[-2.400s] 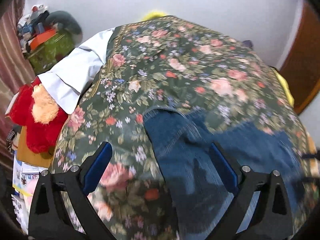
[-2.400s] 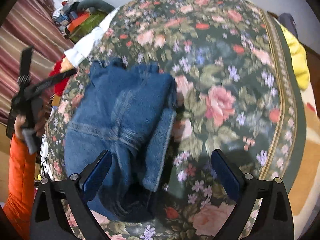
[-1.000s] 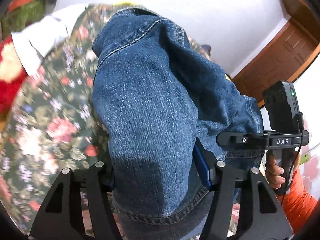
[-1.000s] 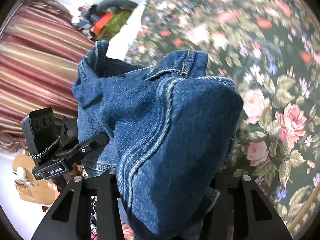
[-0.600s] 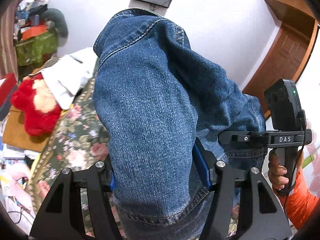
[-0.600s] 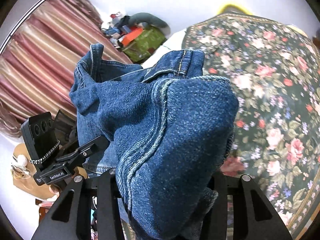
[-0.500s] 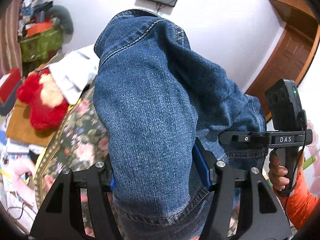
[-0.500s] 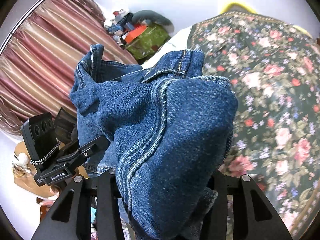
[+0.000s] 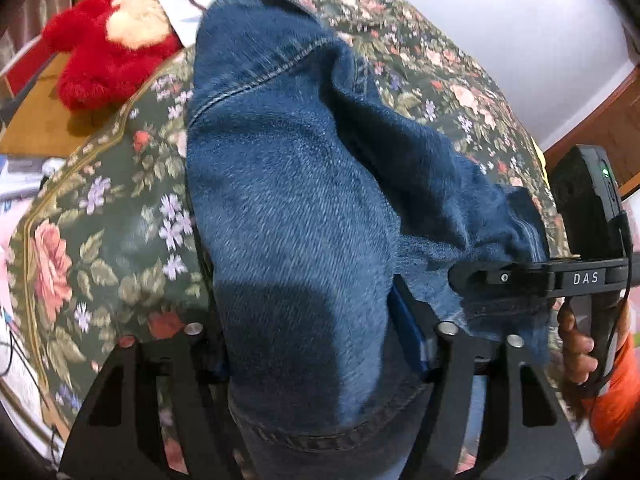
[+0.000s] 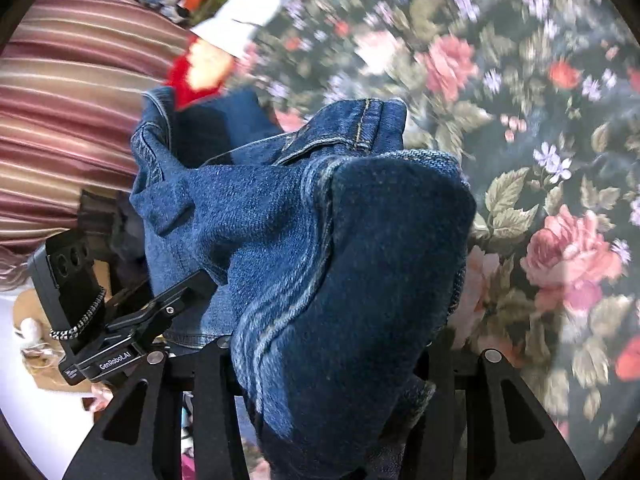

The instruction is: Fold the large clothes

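Both claws are clamped on the jeans (image 9: 304, 208): the left claw (image 9: 316, 320) and the right claw (image 10: 332, 360) each pinch a thick bunch of denim, held up over the floral bedspread (image 9: 100, 240). Judging by the bundled layers, some folding is done, but the jeans are not yet laid flat. Denim hides the fingertips and most of the bedspread beneath; the right view is motion-blurred.

Even, soft indoor light fills both views. A dark shadow lies across the lower part of the bunched blue denim jeans (image 9: 296, 216), near the left tool. Behind the jeans (image 10: 320, 248) in the right wrist view, the floral green bedspread (image 10: 520, 80) smears with motion blur. Fisheye bending darkens all corners.
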`<state>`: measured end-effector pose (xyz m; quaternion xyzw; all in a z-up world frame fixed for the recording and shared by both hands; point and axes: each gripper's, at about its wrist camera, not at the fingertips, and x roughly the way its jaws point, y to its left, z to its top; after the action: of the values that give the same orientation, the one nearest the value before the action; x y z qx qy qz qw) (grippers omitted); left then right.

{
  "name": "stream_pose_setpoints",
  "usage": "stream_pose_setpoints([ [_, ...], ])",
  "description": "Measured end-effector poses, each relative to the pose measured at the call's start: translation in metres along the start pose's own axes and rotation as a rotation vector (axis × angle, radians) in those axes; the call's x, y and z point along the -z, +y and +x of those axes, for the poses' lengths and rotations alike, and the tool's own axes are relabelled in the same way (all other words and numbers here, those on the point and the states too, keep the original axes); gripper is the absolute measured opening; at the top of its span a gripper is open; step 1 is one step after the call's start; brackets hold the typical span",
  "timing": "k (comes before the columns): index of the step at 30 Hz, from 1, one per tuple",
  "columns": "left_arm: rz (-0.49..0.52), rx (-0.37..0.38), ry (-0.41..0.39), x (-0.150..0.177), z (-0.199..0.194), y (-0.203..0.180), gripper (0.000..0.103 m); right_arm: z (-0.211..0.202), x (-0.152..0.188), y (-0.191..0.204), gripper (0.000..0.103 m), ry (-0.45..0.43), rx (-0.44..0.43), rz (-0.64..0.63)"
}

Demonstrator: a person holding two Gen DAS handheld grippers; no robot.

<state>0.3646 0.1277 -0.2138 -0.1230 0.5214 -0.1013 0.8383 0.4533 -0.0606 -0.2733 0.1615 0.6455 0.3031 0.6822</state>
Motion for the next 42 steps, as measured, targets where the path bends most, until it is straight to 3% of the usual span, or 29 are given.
stream_pose_setpoints([
  [3, 0.006, -0.031, -0.006, 0.000, -0.001, -0.003, 0.076, 0.003, -0.008, -0.004, 0.058, 0.038, 0.042, -0.028],
  [7, 0.095, -0.132, -0.051, 0.002, -0.013, -0.010, 0.076, -0.022, -0.004, -0.002, 0.063, 0.034, 0.122, -0.109],
  [10, 0.188, -0.219, -0.128, -0.005, -0.029, -0.015, 0.077, -0.050, 0.007, 0.005, 0.069, -0.038, 0.224, -0.208],
  [13, 0.240, -0.252, -0.190, -0.021, -0.038, -0.024, 0.089, -0.078, 0.016, 0.025, 0.075, -0.178, 0.339, -0.341],
  [15, 0.260, -0.275, -0.203, -0.039, -0.031, -0.029, 0.090, -0.088, 0.020, 0.035, 0.085, -0.243, 0.329, -0.379],
  [17, 0.263, -0.283, -0.184, -0.053, -0.019, -0.028, 0.090, -0.085, 0.020, 0.043, 0.088, -0.275, 0.312, -0.403],
  [21, 0.219, -0.360, -0.114, -0.079, 0.029, -0.015, 0.094, -0.048, 0.014, 0.048, 0.088, -0.220, 0.339, -0.426],
  [24, 0.160, -0.367, -0.109, -0.083, 0.040, -0.004, 0.097, -0.013, 0.015, 0.038, 0.088, -0.128, 0.399, -0.437],
  [26, 0.156, -0.369, -0.129, -0.078, 0.035, -0.006, 0.097, -0.004, 0.025, 0.029, 0.088, -0.091, 0.435, -0.453],
  [31, 0.221, -0.350, -0.182, -0.047, -0.003, -0.025, 0.097, -0.029, 0.038, 0.021, 0.088, -0.114, 0.388, -0.409],
  [34, 0.248, -0.309, -0.159, -0.019, -0.012, -0.033, 0.097, -0.037, 0.041, 0.028, 0.091, -0.145, 0.356, -0.408],
  [37, 0.273, -0.352, -0.097, 0.017, -0.004, -0.035, 0.097, -0.018, 0.048, 0.028, 0.092, -0.071, 0.395, -0.421],
  [39, 0.247, -0.354, -0.123, 0.035, -0.010, -0.030, 0.097, -0.005, 0.058, 0.021, 0.092, -0.013, 0.401, -0.408],
  [42, 0.162, -0.310, -0.137, 0.048, -0.028, -0.020, 0.097, -0.015, 0.074, 0.013, 0.092, 0.000, 0.378, -0.357],
])
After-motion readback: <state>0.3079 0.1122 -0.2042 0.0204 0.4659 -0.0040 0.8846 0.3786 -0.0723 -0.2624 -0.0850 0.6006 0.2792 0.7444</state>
